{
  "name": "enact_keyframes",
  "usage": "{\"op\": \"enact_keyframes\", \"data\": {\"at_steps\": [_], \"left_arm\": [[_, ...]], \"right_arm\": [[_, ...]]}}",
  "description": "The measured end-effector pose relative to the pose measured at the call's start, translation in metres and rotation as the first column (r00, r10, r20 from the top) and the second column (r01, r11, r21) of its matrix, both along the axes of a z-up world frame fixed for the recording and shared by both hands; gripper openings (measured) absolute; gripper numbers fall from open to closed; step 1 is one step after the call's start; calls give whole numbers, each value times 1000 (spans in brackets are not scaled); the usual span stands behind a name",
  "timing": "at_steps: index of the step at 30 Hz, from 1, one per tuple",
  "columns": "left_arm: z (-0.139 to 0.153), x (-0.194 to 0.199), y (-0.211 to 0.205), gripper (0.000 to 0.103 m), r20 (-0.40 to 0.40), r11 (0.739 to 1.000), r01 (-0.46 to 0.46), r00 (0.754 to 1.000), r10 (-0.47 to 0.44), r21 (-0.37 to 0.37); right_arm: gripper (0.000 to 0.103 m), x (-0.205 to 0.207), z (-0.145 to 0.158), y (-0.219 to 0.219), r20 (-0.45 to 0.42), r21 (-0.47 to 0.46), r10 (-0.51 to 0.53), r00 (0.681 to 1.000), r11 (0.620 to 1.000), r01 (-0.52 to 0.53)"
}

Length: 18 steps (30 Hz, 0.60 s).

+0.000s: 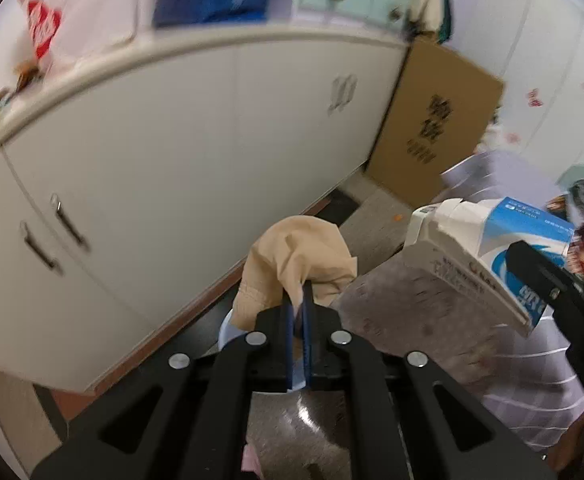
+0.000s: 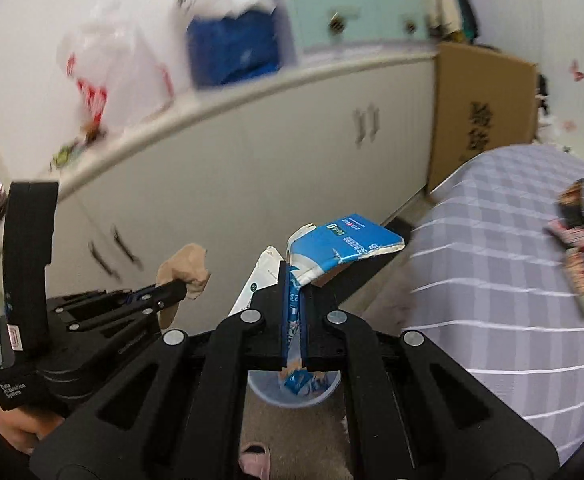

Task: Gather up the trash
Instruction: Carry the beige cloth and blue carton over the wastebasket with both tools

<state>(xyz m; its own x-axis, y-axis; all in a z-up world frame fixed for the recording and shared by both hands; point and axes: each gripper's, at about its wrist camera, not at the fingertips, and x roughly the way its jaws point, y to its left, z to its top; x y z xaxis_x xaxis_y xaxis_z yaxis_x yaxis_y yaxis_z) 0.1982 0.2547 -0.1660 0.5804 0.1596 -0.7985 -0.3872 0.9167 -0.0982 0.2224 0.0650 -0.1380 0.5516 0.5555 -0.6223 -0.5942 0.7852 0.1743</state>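
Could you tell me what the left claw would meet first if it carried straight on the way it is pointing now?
Probably the white cabinet doors near the floor: the left claw, shut on a crumpled tan paper, points down toward them. Depth is hard to judge.

Passage ahead is bounded by the white cabinet (image 1: pixel 180 152) on the left and the checked cloth surface (image 2: pixel 504 280) on the right. Between them runs a narrow strip of floor (image 1: pixel 376 220), closed at the far end by a leaning cardboard box (image 1: pixel 436 128). A pale bin (image 2: pixel 260 394) stands open directly below. The cabinet top is crowded with bags (image 2: pixel 112 64).
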Motion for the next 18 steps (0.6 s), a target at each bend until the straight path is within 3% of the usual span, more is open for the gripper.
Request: {"op": "enact_keyframes", "data": {"at_steps": [3, 9, 14, 18], "left_arm": [[-30, 6, 18, 4, -71, 999, -33, 997, 36, 31], [-97, 21, 41, 4, -201, 998, -56, 978, 56, 2], [-140, 36, 51, 4, -271, 996, -60, 962, 40, -64], [-158, 51, 52, 5, -287, 995, -57, 957, 30, -87]], "right_arm": [[4, 7, -34, 32, -48, -55, 45, 998, 997, -48], [4, 23, -102, 62, -141, -156, 52, 989, 985, -74], [4, 34, -141, 66, -178, -231, 22, 984, 971, -63], [4, 42, -156, 65, -185, -255, -2, 983, 966, -45]]}}
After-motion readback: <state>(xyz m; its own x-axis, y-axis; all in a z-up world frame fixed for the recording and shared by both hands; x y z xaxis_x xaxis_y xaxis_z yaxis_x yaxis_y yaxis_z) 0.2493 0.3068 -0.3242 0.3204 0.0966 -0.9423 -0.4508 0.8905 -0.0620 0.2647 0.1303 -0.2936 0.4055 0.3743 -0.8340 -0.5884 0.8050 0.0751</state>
